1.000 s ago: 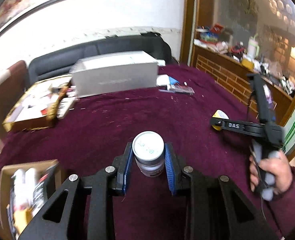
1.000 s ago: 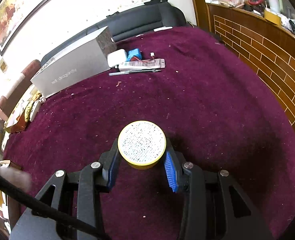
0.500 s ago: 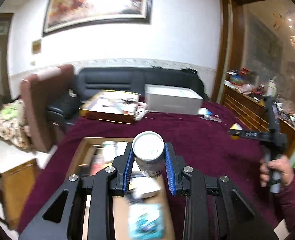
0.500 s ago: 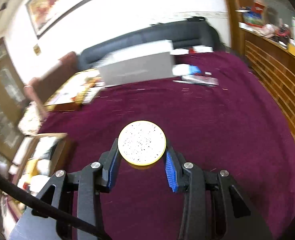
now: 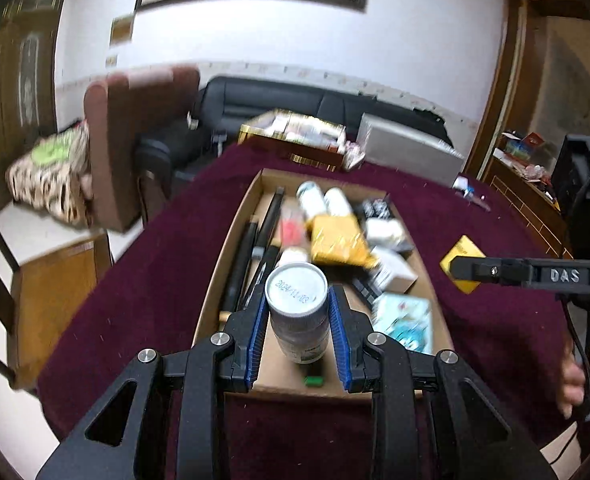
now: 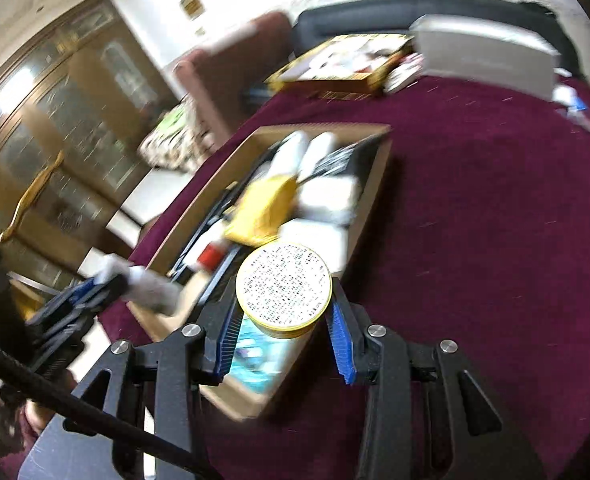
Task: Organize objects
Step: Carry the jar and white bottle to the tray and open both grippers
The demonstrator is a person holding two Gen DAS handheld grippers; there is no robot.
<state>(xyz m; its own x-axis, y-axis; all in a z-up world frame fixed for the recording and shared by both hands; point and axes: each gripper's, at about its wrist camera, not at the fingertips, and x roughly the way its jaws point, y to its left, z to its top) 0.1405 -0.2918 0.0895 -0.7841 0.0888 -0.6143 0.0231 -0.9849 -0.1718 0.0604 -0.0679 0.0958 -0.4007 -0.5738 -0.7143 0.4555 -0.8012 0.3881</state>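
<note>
Cardboard box now underneath — previously off-side

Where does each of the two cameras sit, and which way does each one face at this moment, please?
Left wrist: sits behind the left gripper, which clamps a white bottle; faces down along the cardboard box toward the sofa; the right gripper and a hand show at right.
Right wrist: sits behind the right gripper, which clamps a yellow round tin; faces down over the box's near corner; the left gripper with its bottle shows at left.
Shared: the box, its yellow packet, the maroon tablecloth, the grey case.
</note>
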